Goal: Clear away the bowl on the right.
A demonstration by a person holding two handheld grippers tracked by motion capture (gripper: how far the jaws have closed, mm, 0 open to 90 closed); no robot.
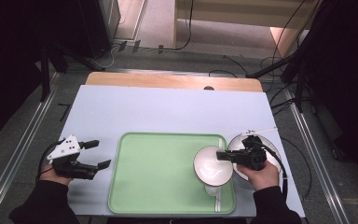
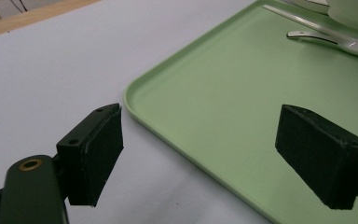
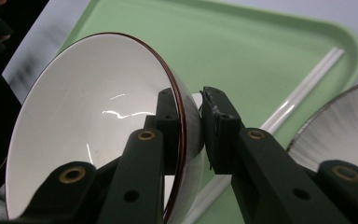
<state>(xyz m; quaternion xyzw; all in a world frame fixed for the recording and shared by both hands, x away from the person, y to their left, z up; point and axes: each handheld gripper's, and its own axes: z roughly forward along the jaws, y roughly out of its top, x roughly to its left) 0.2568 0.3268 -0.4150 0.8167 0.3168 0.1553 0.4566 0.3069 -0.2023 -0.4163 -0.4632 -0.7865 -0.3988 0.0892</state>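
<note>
White glazed ceramic with a thin dark rim makes up the bowl (image 1: 213, 164), which sits tilted in the lower right of the high view, over the right part of the green tray (image 1: 158, 186). The right gripper (image 1: 223, 155) is clenched on its rim: in the right gripper view one jaw lies inside the bowl (image 3: 88, 126) and the other presses the outer wall, so the wall is pinched between the pads of the right gripper (image 3: 193, 126). The person's hand wraps the gripper body from below in the high view.

Just right of that bowl, touching or nearly touching the tray's right edge, stands a second bowl (image 1: 270, 144) on the pale tablecloth (image 1: 168, 112); its streaked grey inside shows at the right edge of the right gripper view (image 3: 340, 135). A pair of white chopsticks (image 3: 303, 93) lies along the tray's right side, running under the held bowl. A white spoon (image 2: 340, 42) lies on the tray close by, seen at the upper right of the left gripper view, beside the chopsticks.

At the lower left of the high view the left gripper (image 1: 100, 154) rests over the tablecloth just beside the tray's left edge, its jaws spread wide and holding nothing. In the left gripper view the tray's corner (image 2: 135, 93) lies between its pads (image 2: 98, 149).
</note>
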